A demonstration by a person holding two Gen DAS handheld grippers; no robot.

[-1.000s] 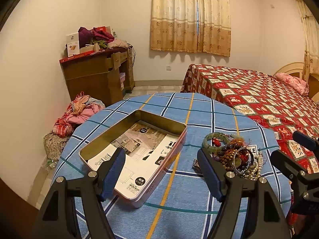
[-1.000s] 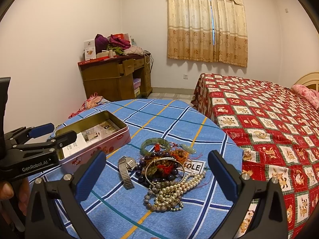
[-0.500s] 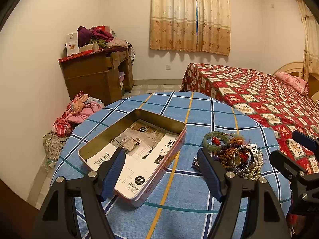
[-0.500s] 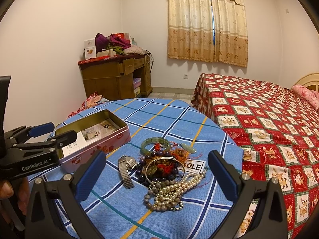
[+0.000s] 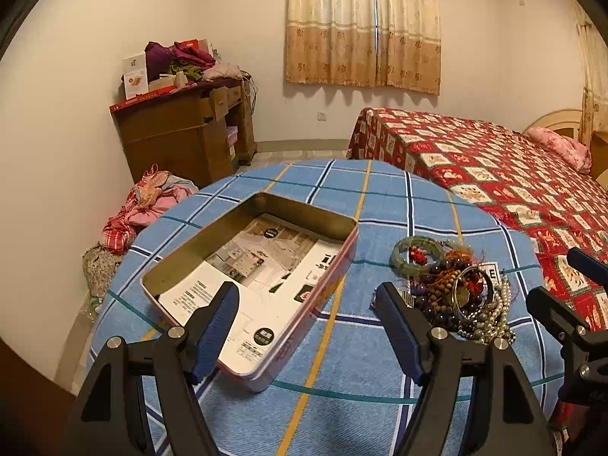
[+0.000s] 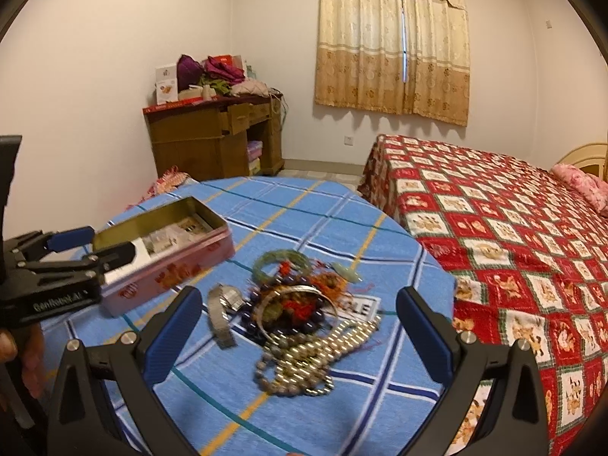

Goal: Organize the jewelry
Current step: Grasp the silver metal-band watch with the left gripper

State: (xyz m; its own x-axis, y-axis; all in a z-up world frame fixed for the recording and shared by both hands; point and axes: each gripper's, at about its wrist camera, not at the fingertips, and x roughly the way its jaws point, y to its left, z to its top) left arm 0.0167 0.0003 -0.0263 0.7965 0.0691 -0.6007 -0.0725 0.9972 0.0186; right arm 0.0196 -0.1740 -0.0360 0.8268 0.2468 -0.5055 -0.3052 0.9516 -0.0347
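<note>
Where spread hand-held gripper points, jewelry pile just ahead.

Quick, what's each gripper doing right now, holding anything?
Left gripper: open, holding nothing, above the tin box.
Right gripper: open, holding nothing, above the jewelry pile.

A heap of jewelry lies on the desk: a green bangle at the far side, dark and brown beads under a metal bangle, a pearl string nearest, a metal watch band at its left. Just left of it sits an open pink tin, lidless, lined with printed paper.
</note>
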